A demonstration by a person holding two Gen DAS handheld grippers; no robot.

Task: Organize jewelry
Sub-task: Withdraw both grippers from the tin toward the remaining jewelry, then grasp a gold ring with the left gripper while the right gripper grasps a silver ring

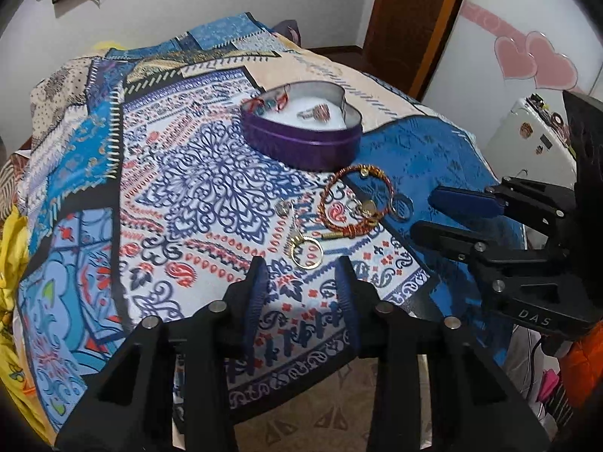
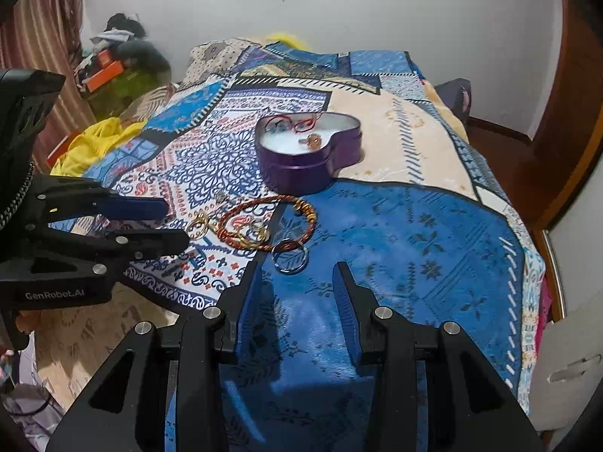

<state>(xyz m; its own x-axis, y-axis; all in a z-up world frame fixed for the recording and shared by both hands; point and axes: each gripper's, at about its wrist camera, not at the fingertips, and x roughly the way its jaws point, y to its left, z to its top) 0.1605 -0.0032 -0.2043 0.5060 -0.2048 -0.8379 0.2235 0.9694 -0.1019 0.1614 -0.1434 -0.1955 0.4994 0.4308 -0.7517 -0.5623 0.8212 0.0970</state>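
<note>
In the left wrist view, the left tool [image 1: 301, 282] is seen at the bottom middle of the frame, its two blue-padded fingers spread wide with nothing between them. A gold ring [image 1: 308, 251] lies just above the gap, near the fingertips. One red-and-gold braided bracelet [image 1: 348, 199] is seen a little higher and to the right, and one silver ring [image 1: 401, 206] lies just beside it. A small silver piece [image 1: 282, 208] sits to the left of the bracelet. One purple heart-shaped tin [image 1: 301, 128] is placed in the upper middle, with one ring [image 1: 320, 111] and some red and blue pieces inside on white padding.

The right tool [image 2: 301, 293] is seen at the bottom middle of the right wrist view, also spread wide and holding nothing. The silver ring lies just above its fingertips.

All things rest on a patterned bedspread [image 1: 169, 173]. The bed's near edge runs just under both tools, and open cloth is seen to the left of the tin.
</note>
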